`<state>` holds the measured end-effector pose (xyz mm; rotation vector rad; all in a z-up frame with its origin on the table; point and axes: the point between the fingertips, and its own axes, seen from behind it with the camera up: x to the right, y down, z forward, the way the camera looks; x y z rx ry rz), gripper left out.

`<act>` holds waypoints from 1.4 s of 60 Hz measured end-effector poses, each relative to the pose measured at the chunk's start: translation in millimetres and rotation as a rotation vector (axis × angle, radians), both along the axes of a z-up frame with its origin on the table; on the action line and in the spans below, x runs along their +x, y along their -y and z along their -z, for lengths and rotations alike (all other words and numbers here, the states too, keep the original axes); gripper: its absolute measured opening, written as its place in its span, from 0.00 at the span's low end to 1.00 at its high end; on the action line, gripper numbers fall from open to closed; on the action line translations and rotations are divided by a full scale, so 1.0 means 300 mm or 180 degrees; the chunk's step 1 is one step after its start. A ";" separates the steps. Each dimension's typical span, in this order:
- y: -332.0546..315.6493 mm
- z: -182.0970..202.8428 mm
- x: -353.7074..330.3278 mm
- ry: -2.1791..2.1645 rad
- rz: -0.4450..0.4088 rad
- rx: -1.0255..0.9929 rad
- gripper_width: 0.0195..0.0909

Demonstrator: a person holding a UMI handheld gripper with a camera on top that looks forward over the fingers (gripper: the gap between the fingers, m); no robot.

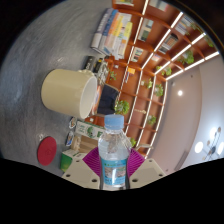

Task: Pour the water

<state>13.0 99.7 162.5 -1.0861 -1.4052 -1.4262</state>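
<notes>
The whole scene is tilted, so the room leans sideways. Largest are the wooden shelves, lit by strip lights and filling the far wall, with boxes and small green plants on them; their contents are too small to name further. Next in size is 1 cream-coloured cup, seen with its mouth facing roughly towards the shelves; it appears to stand beyond the tongs and off to the left, well apart from the bottle. Whether it rests on a worktop cannot be told.

Smaller is 1 clear water bottle with a pale blue cap and a blue label. It stands between the 2 fingers of the tongs, its long axis running straight ahead away from the camera, cap furthest off. The pink pads sit against the bottle on both sides, so the tongs seem to be pinching it.

Smallest are 1 red round object and 1 green item beside it, lying left of the tongs.

The pour likely turns on carrying the bottle leftward to the cup and tipping its cap over the cup's mouth.
</notes>
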 end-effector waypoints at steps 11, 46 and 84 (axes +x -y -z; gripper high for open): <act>-0.029 0.006 -0.093 0.1087 -0.0176 0.0199 0.13; 0.019 -0.059 -0.020 -0.2151 -0.0004 -0.0092 0.15; -0.031 0.264 0.142 -0.5717 0.0410 -0.0911 0.15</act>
